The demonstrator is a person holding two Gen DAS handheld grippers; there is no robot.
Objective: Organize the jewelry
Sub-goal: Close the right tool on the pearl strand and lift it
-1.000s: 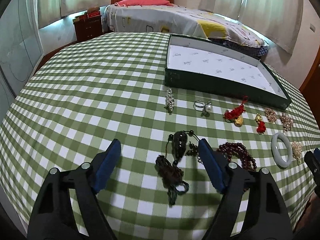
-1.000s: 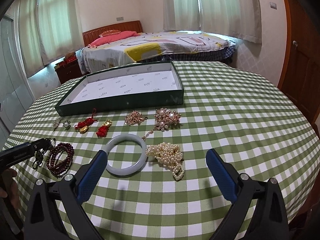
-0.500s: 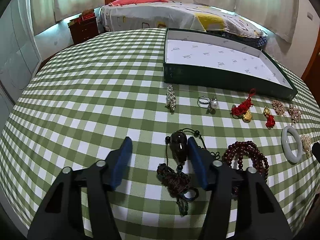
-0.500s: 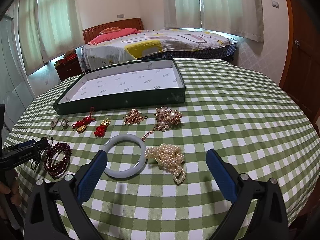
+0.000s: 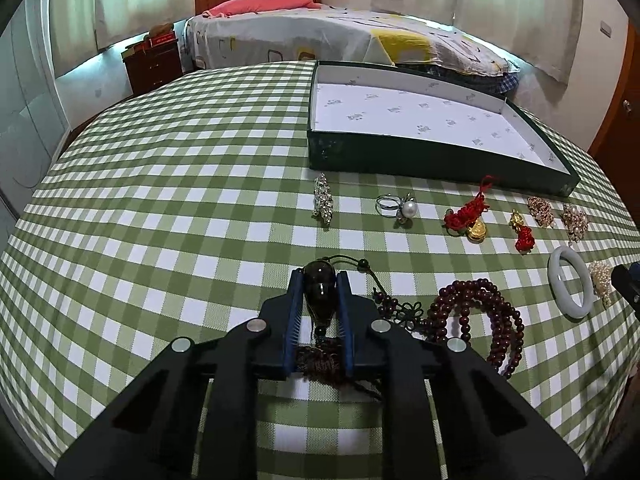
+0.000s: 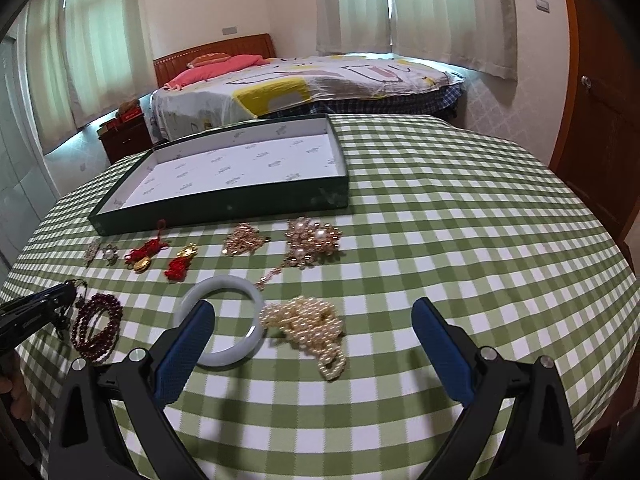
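Green-checked table (image 5: 160,208): left claw (image 5: 320,280), its jaws just closing, pinches a dark pendant (image 5: 319,292), tassel hidden beneath; right claw (image 6: 312,320) gapes wide, holding nothing. Tray (image 6: 224,210) print unreadable.

Left gripper (image 5: 319,280) angled steeply down toward tabletop, blue pads (image 5: 293,308) drawn in close, jaws just been closing, now clamped on both sides of dark pendant (image 5: 319,294). Pendant pinched between pads, cord trailing back under gripper body. Black arms of left gripper converged near centre of left wrist view. Also seen from right wrist view as black tip at far left edge (image 6: 48,300), with fingers (image 6: 18,396) of holding hand visible below it. Right gripper (image 6: 312,340) tilted down over table, blue pads (image 6: 186,352) spread wide apart, nothing touched or held between them, hovered clear of surface.
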